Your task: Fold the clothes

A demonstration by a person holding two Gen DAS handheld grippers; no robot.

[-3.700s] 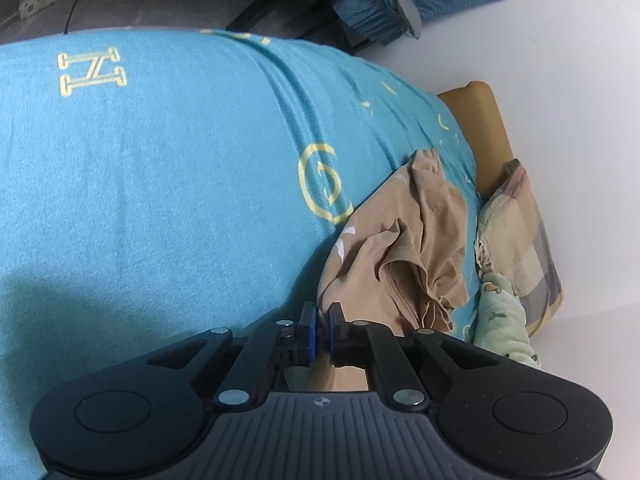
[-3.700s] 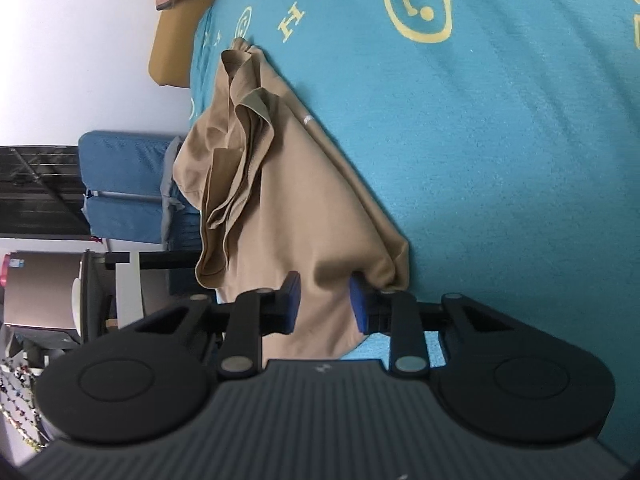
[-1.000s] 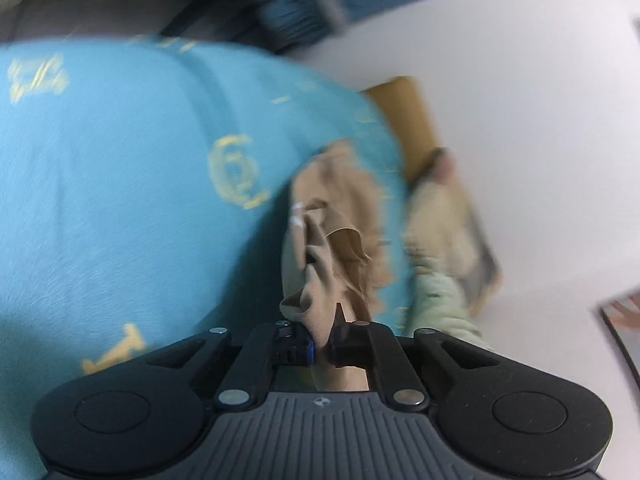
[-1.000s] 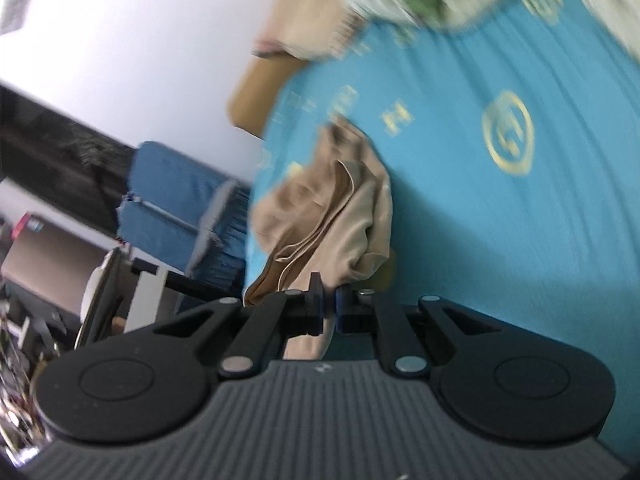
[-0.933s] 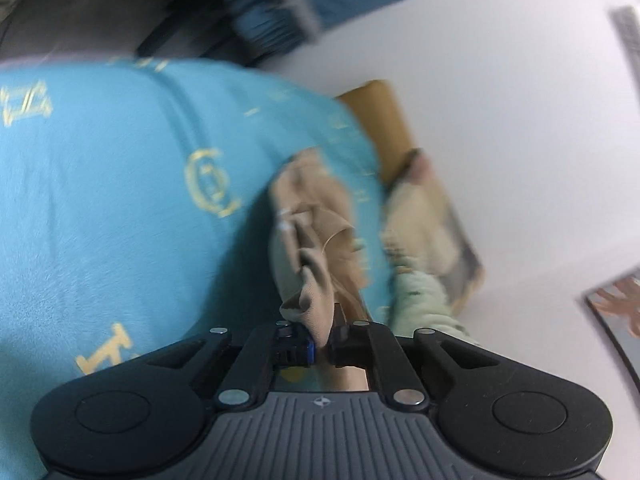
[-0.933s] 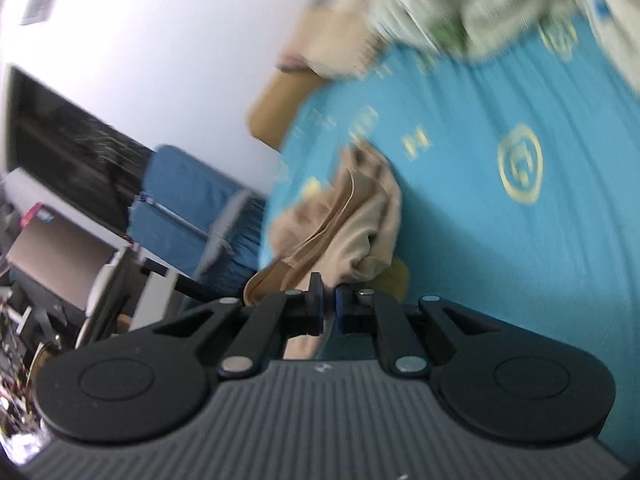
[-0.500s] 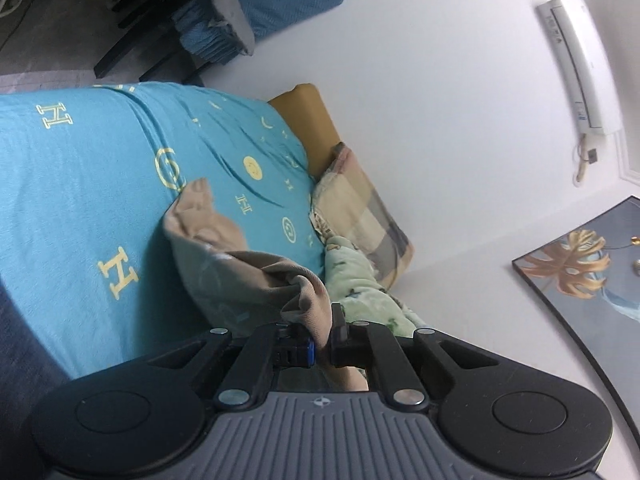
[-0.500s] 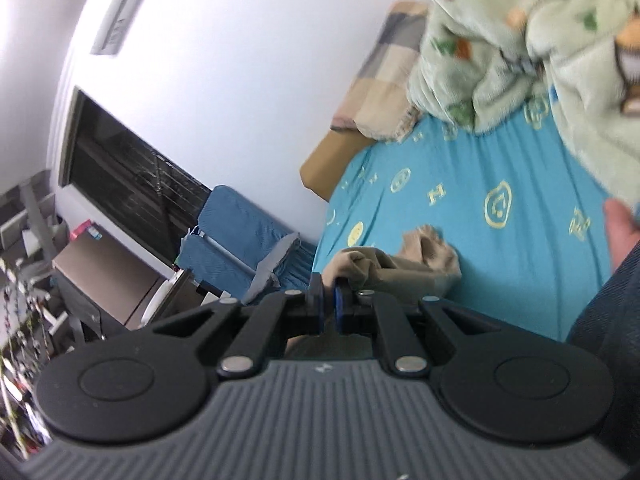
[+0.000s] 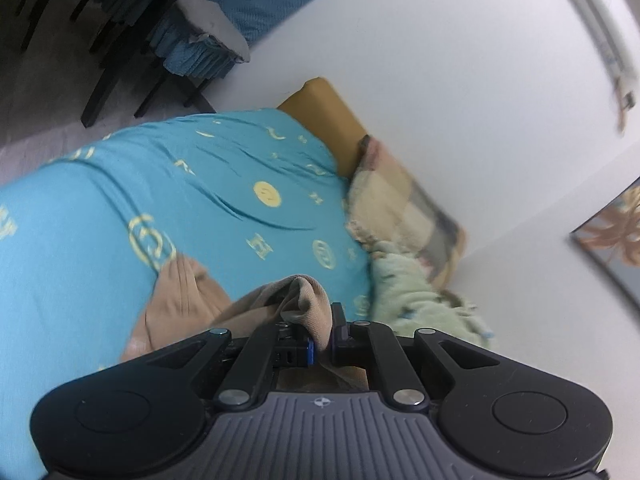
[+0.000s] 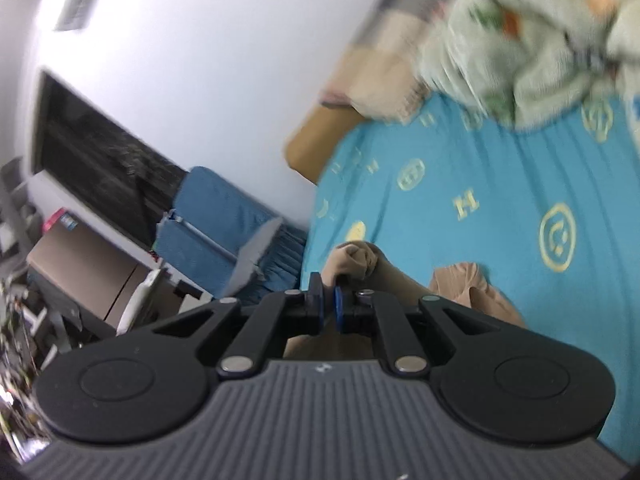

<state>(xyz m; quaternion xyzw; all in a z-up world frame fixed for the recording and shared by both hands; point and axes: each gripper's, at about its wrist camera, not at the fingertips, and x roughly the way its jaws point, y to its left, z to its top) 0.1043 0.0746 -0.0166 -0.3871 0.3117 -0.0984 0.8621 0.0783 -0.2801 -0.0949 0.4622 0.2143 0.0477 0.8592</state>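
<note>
We lose most of the tan garment (image 9: 180, 304) under both tool bodies; green blanket (image 10: 532, 32) motion-blurred, cut by the frame edge.

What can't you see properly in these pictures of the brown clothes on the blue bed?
- Tan garment: both wrist views hide most of it behind the gripper bodies, so its type and shape are unclear.
- Left gripper and right gripper: bunched cloth covers how much each pinches.
- Green blanket: blurred and cut by the right view's top edge.
- Wall picture: cut off by the left view's right edge.
</note>
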